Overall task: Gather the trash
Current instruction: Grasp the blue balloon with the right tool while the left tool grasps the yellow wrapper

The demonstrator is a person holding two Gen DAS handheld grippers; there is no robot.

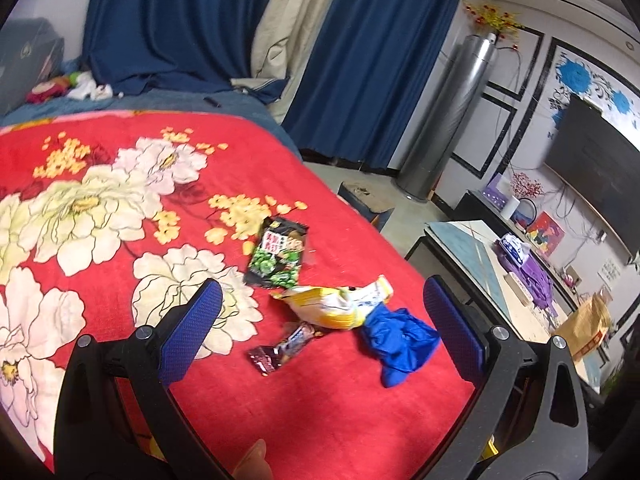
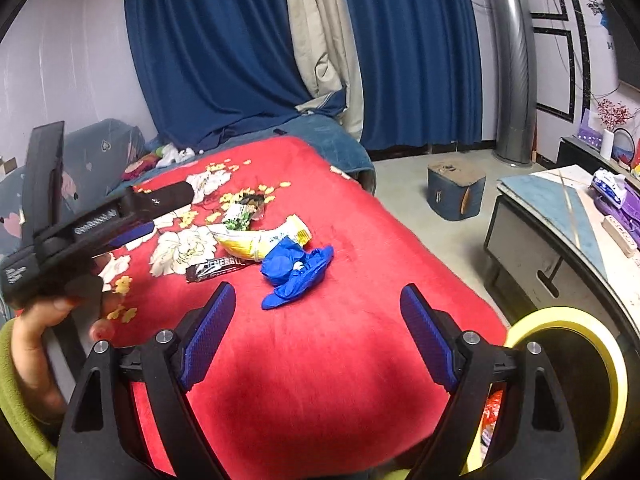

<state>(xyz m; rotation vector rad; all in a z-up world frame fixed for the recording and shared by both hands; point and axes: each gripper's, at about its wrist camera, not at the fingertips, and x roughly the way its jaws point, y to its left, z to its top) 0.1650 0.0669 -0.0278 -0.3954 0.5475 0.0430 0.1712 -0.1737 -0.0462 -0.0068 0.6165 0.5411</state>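
Note:
Several pieces of trash lie on the red flowered blanket (image 1: pixel 120 240) (image 2: pixel 328 352). They are a black-and-green snack packet (image 1: pixel 278 254) (image 2: pixel 240 213), a yellow-and-white wrapper (image 1: pixel 334 304) (image 2: pixel 260 240), a dark candy-bar wrapper (image 1: pixel 282 346) (image 2: pixel 220 269) and a crumpled blue glove (image 1: pixel 396 344) (image 2: pixel 296 272). My left gripper (image 1: pixel 324 316) is open just short of the pile, nothing between its blue pads. My right gripper (image 2: pixel 318 324) is open too, a little short of the glove. The left gripper's body shows at the left of the right wrist view (image 2: pixel 92 224), held by a hand.
A yellow-rimmed bin (image 2: pixel 580 360) stands at the lower right beside the bed. A low table (image 2: pixel 560 216) (image 1: pixel 480 256) with purple bags and a tissue pack is on the right. A small stool (image 2: pixel 456 190) sits on the floor. Blue curtains hang behind.

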